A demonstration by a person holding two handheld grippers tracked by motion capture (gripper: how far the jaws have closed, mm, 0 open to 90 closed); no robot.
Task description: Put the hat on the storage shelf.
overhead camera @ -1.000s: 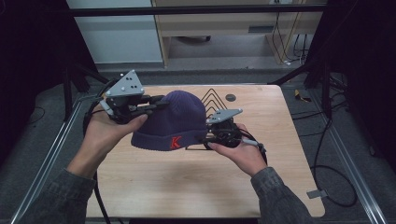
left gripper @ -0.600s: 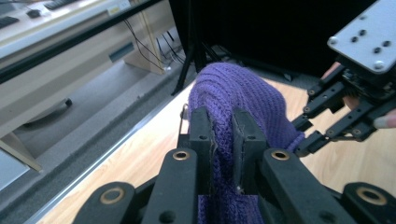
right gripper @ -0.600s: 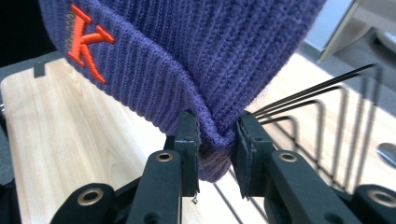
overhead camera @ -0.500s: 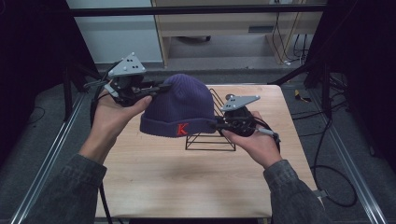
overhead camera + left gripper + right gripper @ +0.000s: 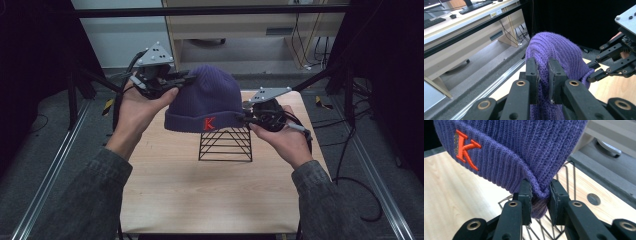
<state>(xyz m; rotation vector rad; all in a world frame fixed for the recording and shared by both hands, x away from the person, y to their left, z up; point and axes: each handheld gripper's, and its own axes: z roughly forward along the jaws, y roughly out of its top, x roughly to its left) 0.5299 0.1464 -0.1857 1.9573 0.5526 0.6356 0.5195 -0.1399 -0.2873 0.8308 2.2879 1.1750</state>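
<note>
One purple beanie [image 5: 205, 102], two grippers clamping it, one wire rack [image 5: 226, 145]

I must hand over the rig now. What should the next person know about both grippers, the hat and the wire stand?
Left gripper: shut on the purple beanie, pinching a fold of its knit.
Right gripper: shut on the beanie's cuff edge.
Beanie: held in the air between both grippers, above the black wire stand on the table.
Done: beanie lifted.
Left, probably: lower it over the stand, then release both grippers.
</note>
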